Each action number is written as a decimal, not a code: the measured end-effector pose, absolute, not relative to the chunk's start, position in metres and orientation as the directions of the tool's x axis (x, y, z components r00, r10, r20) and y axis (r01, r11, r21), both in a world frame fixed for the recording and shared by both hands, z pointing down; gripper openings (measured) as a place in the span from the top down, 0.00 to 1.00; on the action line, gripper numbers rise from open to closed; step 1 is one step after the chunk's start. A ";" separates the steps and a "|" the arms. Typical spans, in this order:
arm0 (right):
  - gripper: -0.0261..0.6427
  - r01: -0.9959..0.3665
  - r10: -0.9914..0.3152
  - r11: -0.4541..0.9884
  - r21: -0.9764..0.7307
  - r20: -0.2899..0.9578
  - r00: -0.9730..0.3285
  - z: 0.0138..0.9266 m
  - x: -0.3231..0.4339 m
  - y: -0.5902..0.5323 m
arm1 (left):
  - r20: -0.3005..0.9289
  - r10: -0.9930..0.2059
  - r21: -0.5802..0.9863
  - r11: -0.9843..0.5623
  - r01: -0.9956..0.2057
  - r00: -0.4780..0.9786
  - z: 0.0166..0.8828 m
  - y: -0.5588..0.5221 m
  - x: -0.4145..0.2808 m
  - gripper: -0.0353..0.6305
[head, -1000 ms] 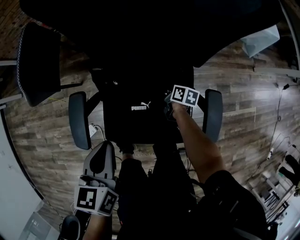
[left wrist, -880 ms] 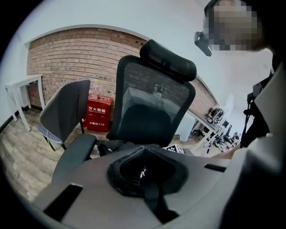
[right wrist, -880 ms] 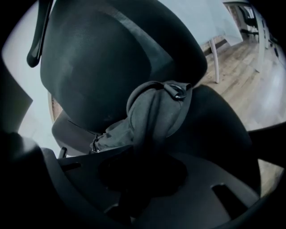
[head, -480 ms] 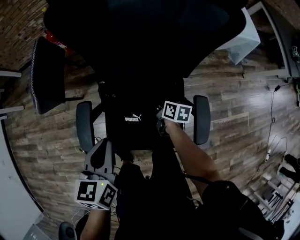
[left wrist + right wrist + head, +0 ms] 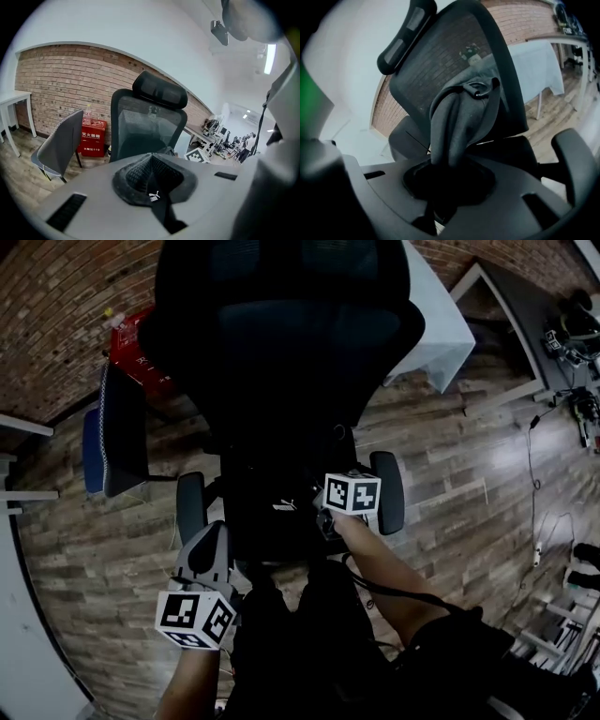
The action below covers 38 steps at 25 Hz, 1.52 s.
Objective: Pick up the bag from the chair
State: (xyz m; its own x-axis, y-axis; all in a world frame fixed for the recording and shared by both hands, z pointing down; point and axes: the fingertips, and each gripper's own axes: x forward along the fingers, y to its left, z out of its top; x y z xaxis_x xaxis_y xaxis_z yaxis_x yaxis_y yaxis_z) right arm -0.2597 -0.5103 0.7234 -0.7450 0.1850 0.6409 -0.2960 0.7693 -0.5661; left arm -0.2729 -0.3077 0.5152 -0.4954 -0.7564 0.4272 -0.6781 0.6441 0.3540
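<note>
Right gripper (image 5: 447,187): clamped on grey bag strap (image 5: 459,117), near chair (image 5: 440,61)
Left gripper (image 5: 152,187): nearly closed, empty, left of bag (image 5: 272,521)

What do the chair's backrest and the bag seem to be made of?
Chair backrest: looks like black mesh in a hard matte frame; the brick wall shows through it.
Bag: seems soft, matte dark grey woven fabric; it folds and drapes where the right gripper pinches it.
</note>
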 end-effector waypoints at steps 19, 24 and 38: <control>0.84 -0.342 -0.022 0.826 -0.448 0.581 -0.814 0.537 -0.173 -0.536 | 0.236 -0.853 0.335 0.521 -0.785 -0.465 0.432 -0.304 -0.292 0.93; 0.84 -0.318 -0.059 0.851 -0.417 0.527 -0.848 0.485 -0.165 -0.536 | 0.196 -0.855 0.325 0.519 -0.791 -0.480 0.415 -0.298 -0.302 0.93; 0.84 -0.262 -0.120 0.913 -0.314 0.407 -0.906 0.400 -0.152 -0.526 | 0.054 -0.827 0.240 0.555 -0.797 -0.560 0.362 -0.282 -0.310 0.93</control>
